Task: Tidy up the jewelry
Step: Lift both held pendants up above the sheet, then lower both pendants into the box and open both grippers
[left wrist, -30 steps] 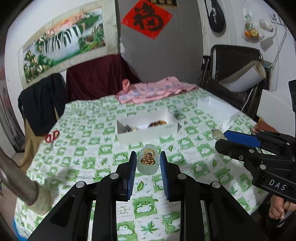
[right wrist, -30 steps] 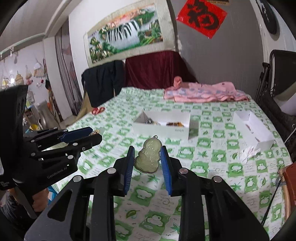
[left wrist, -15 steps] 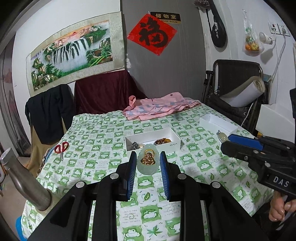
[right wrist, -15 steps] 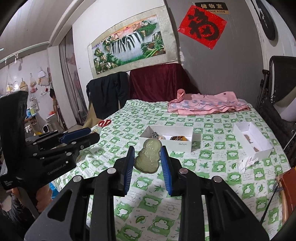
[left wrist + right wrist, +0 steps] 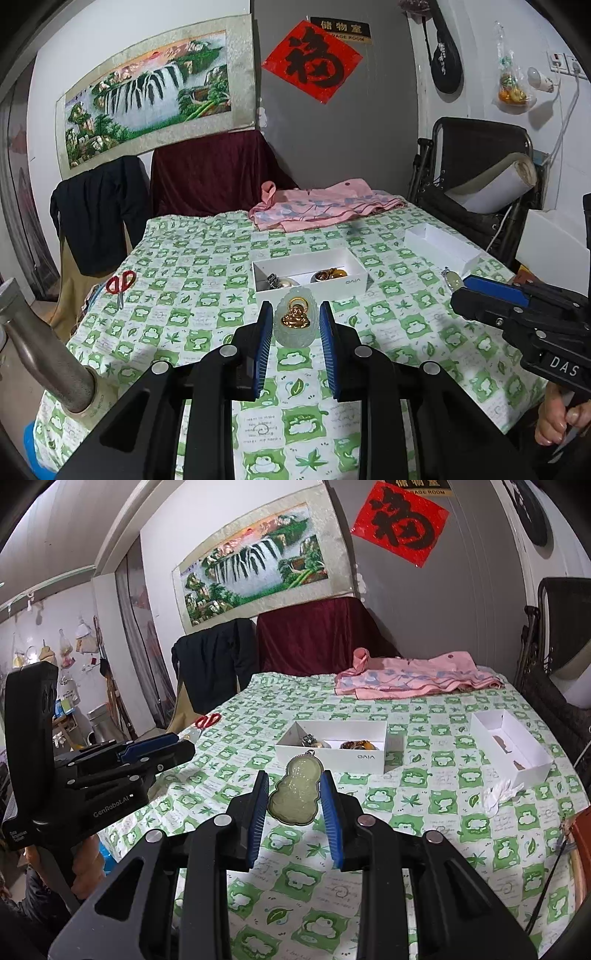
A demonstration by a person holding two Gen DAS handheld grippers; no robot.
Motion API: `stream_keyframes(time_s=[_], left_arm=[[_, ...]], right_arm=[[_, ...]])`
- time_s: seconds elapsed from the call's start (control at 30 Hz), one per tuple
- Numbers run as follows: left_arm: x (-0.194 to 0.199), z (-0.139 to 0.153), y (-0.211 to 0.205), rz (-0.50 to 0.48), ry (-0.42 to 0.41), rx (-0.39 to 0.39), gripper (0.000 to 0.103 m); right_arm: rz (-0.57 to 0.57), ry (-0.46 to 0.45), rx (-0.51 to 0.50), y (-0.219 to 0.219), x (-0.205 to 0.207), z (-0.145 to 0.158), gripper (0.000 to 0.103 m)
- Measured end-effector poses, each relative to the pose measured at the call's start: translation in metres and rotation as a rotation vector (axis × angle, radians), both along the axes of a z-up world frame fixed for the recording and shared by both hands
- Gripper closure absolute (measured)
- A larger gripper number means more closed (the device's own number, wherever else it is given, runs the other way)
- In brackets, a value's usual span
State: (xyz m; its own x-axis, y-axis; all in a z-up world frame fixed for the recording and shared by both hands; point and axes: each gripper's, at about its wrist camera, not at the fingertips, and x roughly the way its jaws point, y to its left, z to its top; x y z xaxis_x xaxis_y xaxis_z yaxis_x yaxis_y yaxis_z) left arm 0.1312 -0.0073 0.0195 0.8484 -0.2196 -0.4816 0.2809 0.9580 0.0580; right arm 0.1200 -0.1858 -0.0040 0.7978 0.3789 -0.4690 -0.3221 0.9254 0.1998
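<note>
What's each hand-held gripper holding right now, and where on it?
Left hand-held gripper: pale pendant with gold Buddha, by its side edges. Right hand-held gripper: green jade pendant, also by its sides.

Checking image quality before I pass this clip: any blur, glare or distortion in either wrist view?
Left wrist view: sharp, strong fisheye bend and dark corners, the pale pendant in the left gripper crisp. Right wrist view: same bend, the green pendant in the right gripper sharp, soft gripper shadows on the tablecloth, no glare.

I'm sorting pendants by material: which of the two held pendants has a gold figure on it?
The pale, clear pendant in the left gripper. The right gripper holds a plain olive-green pendant with no gold.
</note>
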Motion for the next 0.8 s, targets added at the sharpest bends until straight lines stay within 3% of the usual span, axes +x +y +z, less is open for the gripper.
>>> stream_keyframes(time_s=[0.3,0.67,0.8], left_arm=[[0.043,-0.007,0.002,0.009,0.045,-0.001,0.077],[0.113,0.056,-0.018,-0.009,-0.06,-0.034,0.077],[0.151,0.065,-0.027,-0.01,-0.046,-0.075,0.077]], right_arm=[[-0.033,0.043,0.021,-0.012,0.033,-0.01,0.075],[-0.013,-0.068,0.043,-0.006,0.107,0.056,0.075],[-0.013,-0.051,0.074,-0.002,0.147,0.058,0.075]])
